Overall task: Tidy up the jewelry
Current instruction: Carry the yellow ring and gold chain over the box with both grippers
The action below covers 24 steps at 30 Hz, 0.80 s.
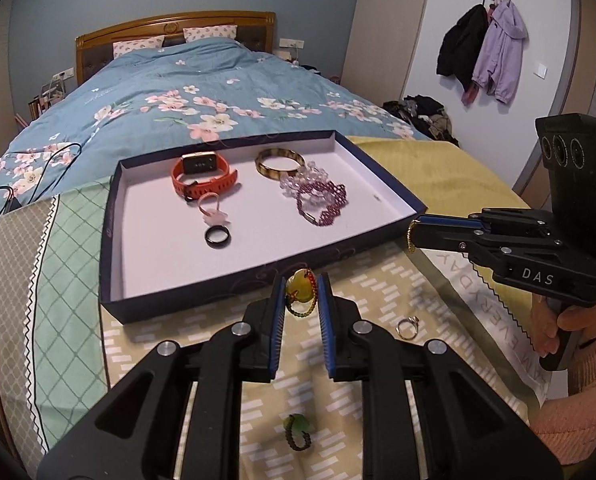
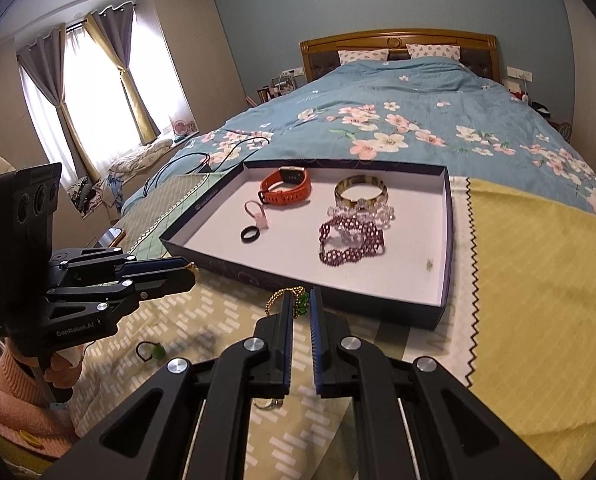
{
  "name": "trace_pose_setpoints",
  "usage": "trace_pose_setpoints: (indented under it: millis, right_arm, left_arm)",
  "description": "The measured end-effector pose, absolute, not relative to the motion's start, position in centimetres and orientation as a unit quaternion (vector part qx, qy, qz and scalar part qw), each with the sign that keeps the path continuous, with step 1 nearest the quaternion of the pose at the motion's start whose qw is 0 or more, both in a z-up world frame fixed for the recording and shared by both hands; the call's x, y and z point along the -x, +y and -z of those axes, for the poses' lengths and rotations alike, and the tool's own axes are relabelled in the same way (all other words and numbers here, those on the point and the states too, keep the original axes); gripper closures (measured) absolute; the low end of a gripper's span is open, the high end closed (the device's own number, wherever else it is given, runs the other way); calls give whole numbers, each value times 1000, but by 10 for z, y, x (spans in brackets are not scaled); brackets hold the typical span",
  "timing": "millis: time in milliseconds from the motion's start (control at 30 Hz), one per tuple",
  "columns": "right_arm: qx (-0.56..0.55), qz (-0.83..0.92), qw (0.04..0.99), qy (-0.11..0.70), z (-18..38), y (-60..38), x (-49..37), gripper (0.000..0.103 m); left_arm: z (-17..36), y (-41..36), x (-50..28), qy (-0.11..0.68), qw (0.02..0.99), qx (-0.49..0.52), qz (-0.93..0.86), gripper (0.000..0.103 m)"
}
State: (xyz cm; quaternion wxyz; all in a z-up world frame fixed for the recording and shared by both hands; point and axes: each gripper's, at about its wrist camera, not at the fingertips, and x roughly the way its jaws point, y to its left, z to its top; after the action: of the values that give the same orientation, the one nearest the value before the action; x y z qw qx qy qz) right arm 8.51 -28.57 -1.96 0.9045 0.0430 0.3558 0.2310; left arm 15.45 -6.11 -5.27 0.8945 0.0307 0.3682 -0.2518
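A dark shallow box [image 1: 385,188] [image 2: 449,240] with a white floor lies on the bed. It holds an orange watch [image 1: 204,178] [image 2: 286,188], an amber bangle [image 1: 278,163] [image 2: 361,188], clear and purple bead bracelets [image 1: 321,200] [image 2: 351,240], a pink ring [image 1: 214,212] and a black ring [image 1: 218,237] [image 2: 250,234]. My left gripper [image 1: 301,294] is shut on a yellow-green stone ring with a beaded band [image 1: 299,290], just before the box's near wall. My right gripper [image 2: 299,304] is shut on a gold bead piece with a green stone [image 2: 298,300] by the box's near edge; it also shows in the left wrist view [image 1: 411,236].
A silver ring [image 1: 407,326] and a green-stone beaded ring [image 1: 298,430] [image 2: 152,350] lie on the patterned cloth [image 1: 377,280] in front of the box. A yellow cloth [image 2: 537,280] lies to the right. Cables [image 2: 218,152] lie on the floral duvet at left.
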Motion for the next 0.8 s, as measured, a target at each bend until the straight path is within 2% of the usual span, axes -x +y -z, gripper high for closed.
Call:
trace_pose_setpoints:
  millis: [800]
  right_arm:
    - [-38,-226,912,340,9,-283,-110,96]
  left_arm:
    - [40,-48,-174,353,909,-17,223,87]
